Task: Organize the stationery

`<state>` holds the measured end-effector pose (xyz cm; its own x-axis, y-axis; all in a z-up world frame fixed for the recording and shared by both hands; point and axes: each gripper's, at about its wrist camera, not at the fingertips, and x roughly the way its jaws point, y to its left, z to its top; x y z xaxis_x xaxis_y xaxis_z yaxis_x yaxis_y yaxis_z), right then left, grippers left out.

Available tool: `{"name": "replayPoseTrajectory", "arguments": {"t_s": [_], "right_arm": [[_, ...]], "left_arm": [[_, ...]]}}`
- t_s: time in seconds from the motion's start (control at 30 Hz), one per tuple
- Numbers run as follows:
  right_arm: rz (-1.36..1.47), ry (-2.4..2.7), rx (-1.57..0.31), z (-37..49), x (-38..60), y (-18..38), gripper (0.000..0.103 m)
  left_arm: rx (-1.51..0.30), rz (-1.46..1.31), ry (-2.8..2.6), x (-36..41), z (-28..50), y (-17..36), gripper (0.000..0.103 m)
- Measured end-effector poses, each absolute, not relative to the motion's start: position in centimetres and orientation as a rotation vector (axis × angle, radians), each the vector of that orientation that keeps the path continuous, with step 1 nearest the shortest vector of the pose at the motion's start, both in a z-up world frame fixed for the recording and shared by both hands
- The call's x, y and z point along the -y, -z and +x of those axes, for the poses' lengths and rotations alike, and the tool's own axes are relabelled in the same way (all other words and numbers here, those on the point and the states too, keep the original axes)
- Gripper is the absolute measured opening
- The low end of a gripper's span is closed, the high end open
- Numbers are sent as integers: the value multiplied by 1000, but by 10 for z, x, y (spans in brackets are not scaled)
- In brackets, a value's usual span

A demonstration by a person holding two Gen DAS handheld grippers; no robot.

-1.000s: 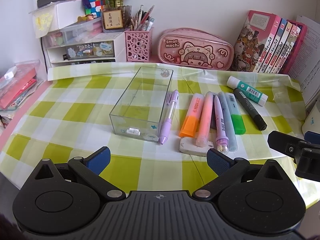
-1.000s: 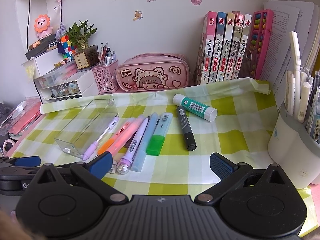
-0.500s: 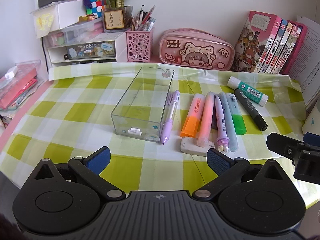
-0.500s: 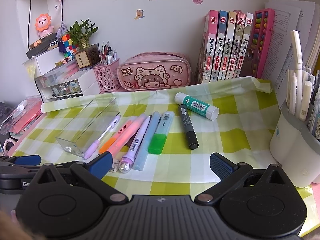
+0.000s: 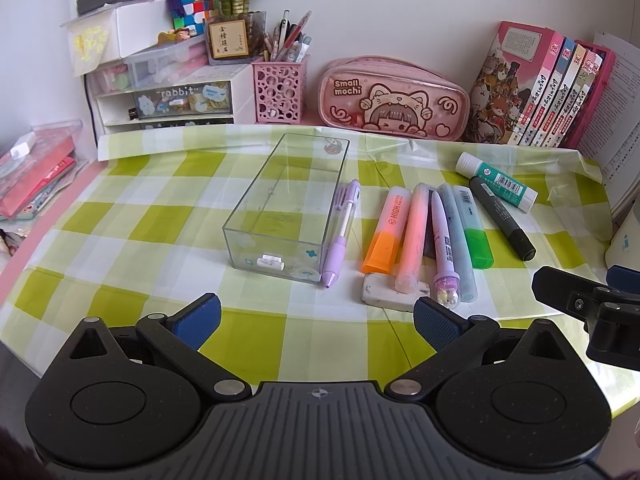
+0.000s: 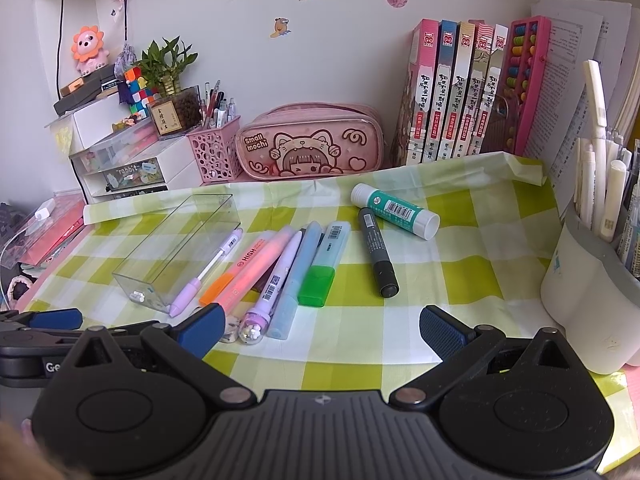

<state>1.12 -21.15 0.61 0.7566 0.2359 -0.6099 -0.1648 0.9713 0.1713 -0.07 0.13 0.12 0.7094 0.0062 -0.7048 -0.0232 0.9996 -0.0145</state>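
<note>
A clear plastic box (image 5: 286, 208) (image 6: 180, 248) stands empty on the green checked cloth. Right of it lie a purple pen (image 5: 342, 232) (image 6: 208, 272), an orange highlighter (image 5: 386, 236), a pink highlighter (image 5: 412, 240) (image 6: 256, 264), a lilac pen (image 5: 442, 248), a blue-green highlighter (image 5: 474, 232) (image 6: 320, 268), a black marker (image 5: 502, 218) (image 6: 378, 252), a glue stick (image 5: 496, 182) (image 6: 394, 210) and a white eraser (image 5: 386, 292). My left gripper (image 5: 316, 316) is open and empty near the front edge. My right gripper (image 6: 320, 326) is open and empty, right of it.
A pink pencil case (image 5: 394, 100), a pink pen cup (image 5: 280, 90), white drawers (image 5: 168, 96) and books (image 5: 536, 88) line the back wall. A grey pen holder (image 6: 592, 280) stands at the right edge. Red folders (image 5: 32, 176) lie at the left.
Both grippers have drifted slightly; the view shifts a little. Nothing on the table has moved.
</note>
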Motion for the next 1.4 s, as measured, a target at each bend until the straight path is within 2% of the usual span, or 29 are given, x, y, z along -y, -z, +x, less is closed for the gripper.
{"name": "replayPoseTrajectory", "arguments": {"t_s": [0.77,0.93,1.2,1.4], "right_arm": [[112,-213,-695,15,212,-3,103],[112,-200,-702,26,214,5,103],[85,-259,-717,52,217,14,103],[198,-410,-757,68,209,20,103]], "left_arm": [[-784,-27,-20,-11,1,1,98],[-692,39,-71,-14,6,8,98],[-653,35,-52,-31,33,31,97],[-600,30,11,-39,46,41,94]]}}
